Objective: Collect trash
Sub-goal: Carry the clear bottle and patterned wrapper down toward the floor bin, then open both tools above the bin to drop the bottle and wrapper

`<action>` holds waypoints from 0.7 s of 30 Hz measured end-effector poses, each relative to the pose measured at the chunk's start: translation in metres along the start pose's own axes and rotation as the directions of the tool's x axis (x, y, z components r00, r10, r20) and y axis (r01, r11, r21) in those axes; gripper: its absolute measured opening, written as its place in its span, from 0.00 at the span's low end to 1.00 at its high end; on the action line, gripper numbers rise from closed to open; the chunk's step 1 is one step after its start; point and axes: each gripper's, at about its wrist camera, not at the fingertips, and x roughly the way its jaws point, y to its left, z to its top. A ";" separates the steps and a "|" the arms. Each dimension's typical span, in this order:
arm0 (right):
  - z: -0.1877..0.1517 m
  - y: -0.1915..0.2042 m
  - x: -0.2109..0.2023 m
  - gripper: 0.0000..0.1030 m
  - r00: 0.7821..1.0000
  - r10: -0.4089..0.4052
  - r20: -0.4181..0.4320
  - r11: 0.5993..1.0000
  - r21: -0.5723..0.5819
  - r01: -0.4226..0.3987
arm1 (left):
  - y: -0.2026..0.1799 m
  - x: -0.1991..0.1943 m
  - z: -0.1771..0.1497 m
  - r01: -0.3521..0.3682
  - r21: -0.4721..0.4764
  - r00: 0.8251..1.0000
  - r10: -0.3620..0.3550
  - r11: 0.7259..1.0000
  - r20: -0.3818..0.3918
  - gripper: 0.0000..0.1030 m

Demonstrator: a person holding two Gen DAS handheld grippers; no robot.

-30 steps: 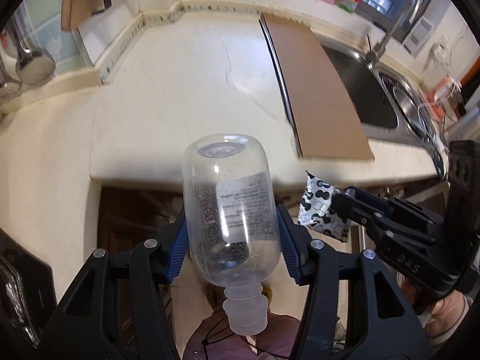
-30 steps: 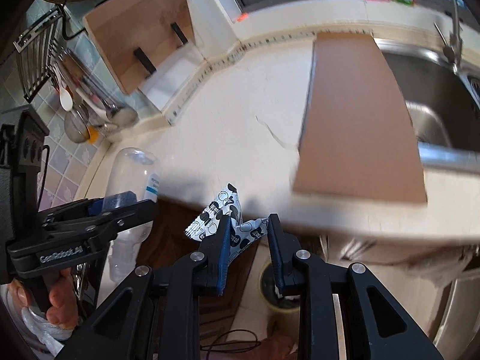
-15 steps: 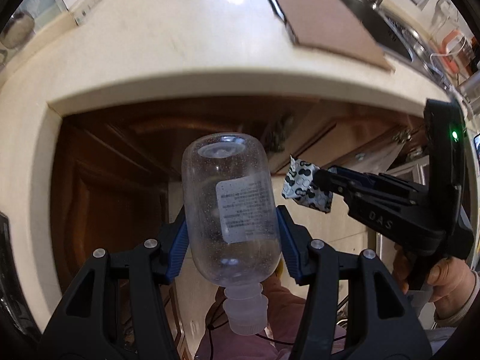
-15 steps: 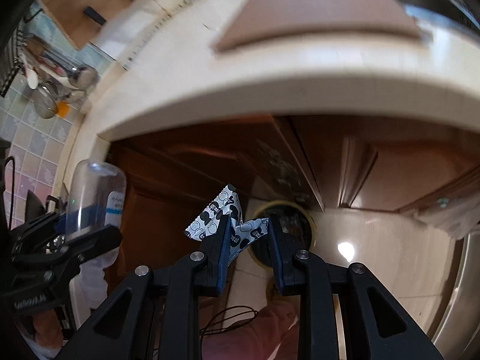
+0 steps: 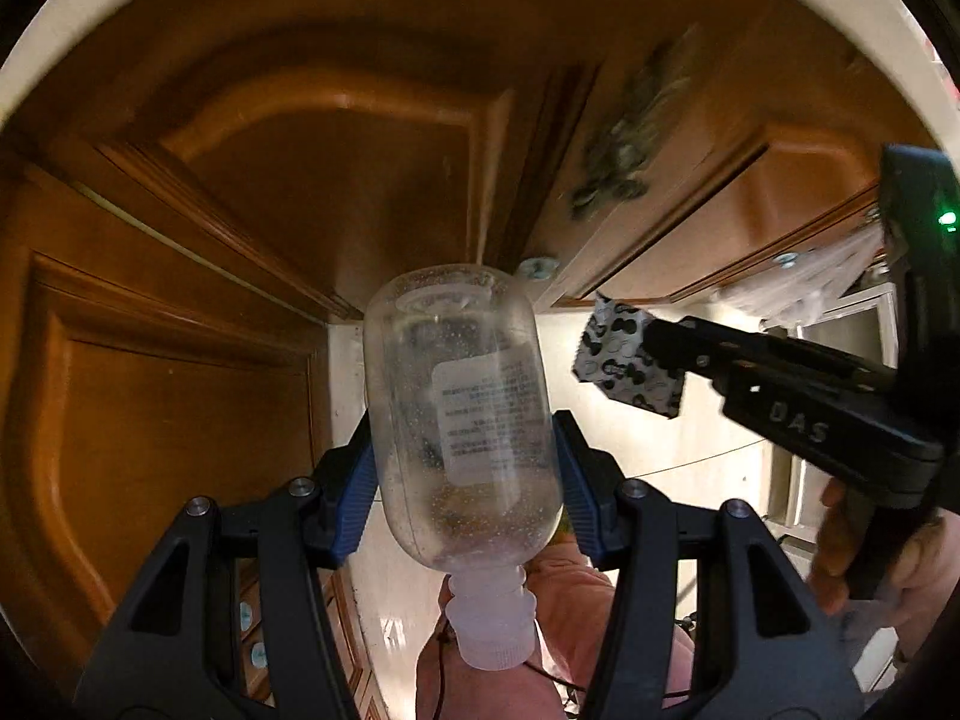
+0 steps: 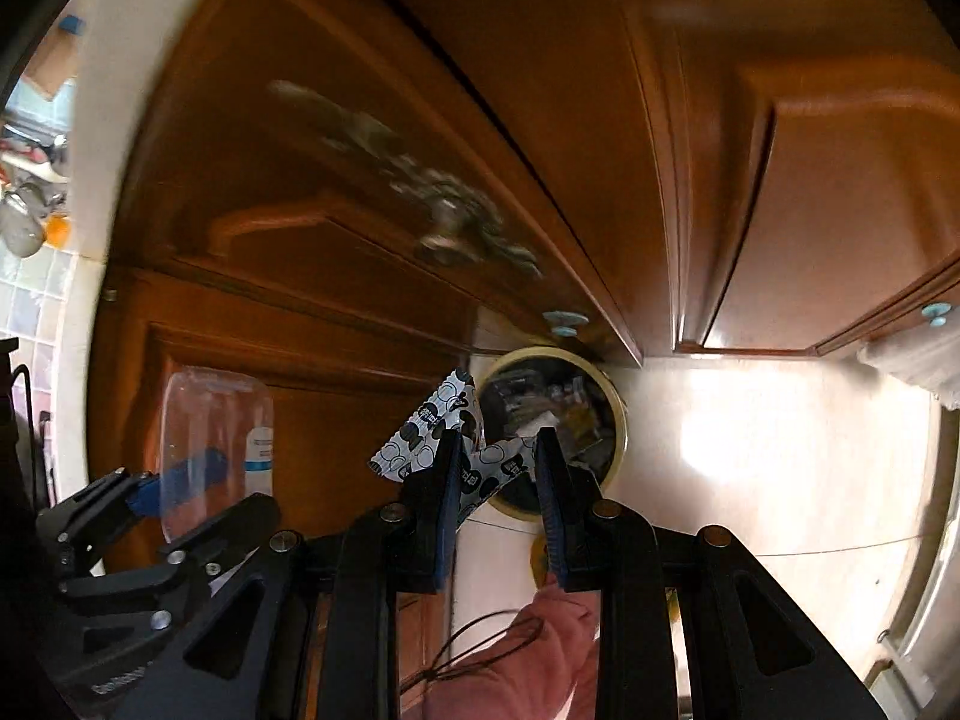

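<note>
**Both hands loaded, bin right below: here's where it could flop**

Biggest worry first: the trash bin point(image 6: 555, 426) sits just past the tips of the right gripper point(image 6: 495, 474), but its mouth looks small and already fairly full. I reckon the crinkly black-and-white wrapper point(image 6: 432, 426) could flutter off to the side if it's let go from up here, since it's light and folded open like a sail. It's also only pinched by one end, with most of it sticking out past the left finger, so it could slide out early.

The clear plastic bottle point(image 5: 462, 414) is the other risk. It's held upside down, cap towards the camera, in the left gripper point(image 5: 465, 456), and the blue pads point(image 5: 360, 480) squeeze its round belly. Slick round plastic could squirt out. And I can't spot the bin in the left wrist view at all, so a drop from there might hit the floor point(image 5: 708, 438) or bounce off the wooden cabinet doors point(image 5: 180, 420).

Pose: both grippers point steeply down at the floor in front of the cabinets, right one just to the right of the left one and tilted towards it. Left is clamped on the bottle, right is clamped on the wrapper. A hand point(image 5: 870, 558) grips the right tool's handle.
</note>
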 end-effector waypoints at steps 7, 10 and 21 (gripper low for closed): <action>-0.004 -0.021 0.049 0.22 1.000 -0.010 -0.030 0.999 0.043 0.011 | 0.013 0.052 -0.003 -0.006 -0.019 1.000 0.005 1.000 -0.029 0.50; -0.006 -0.028 0.069 0.22 0.999 -0.007 -0.045 0.998 0.056 0.009 | 0.022 0.068 -0.001 -0.009 -0.023 0.999 0.008 1.000 -0.033 0.50; -0.009 -0.037 0.117 0.22 0.996 -0.005 -0.091 0.994 0.108 0.015 | 0.042 0.114 0.006 0.024 -0.068 0.997 -0.029 0.997 -0.067 0.51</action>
